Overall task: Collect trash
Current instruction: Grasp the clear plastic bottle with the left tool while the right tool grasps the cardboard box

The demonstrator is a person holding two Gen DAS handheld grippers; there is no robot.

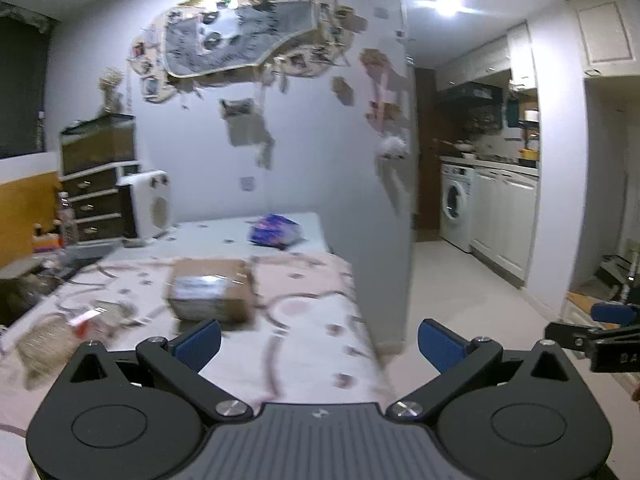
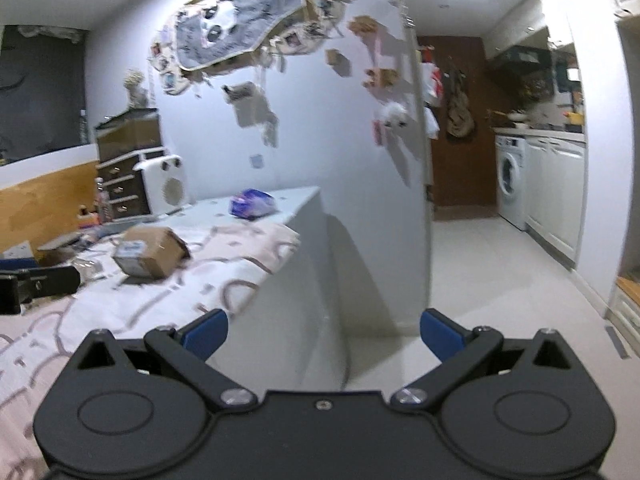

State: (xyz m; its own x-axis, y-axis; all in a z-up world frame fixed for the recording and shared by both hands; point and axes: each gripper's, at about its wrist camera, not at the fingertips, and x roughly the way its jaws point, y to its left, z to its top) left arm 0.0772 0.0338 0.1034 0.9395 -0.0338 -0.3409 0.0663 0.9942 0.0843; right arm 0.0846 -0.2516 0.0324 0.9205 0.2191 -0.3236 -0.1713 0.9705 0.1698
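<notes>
Fingers of the left gripper [image 1: 319, 342] spread wide, blue pads [image 1: 199, 343] apart, nothing between them; they hang above a bed [image 1: 312, 344] covered in a pink patterned sheet. Fingers of the right gripper [image 2: 323, 334] likewise spread wide and empty, held beyond the bed's edge, over its white side panel and the pale floor [image 2: 480, 280].

Cardboard box [image 1: 212, 294] with a shiny label lies on the bed just ahead of the left fingers, closest to the left pad, not touching. From the right wrist view the same box [image 2: 150, 256] sits well ahead and to the left of the fingers. Blue-and-purple plastic wrapper [image 1: 275, 231] lies farther ahead, past the box, on a white ledge at the head of the bed; in the right view, wrapper [image 2: 252, 203] ahead and left.

Crumpled paper and a red scrap [image 1: 86, 318], blurred, lie on the sheet left of the left fingers. Right gripper's tip shows at the right edge of the left view. Washing machine [image 2: 510, 182] stands far ahead on the right, in the kitchen area.
</notes>
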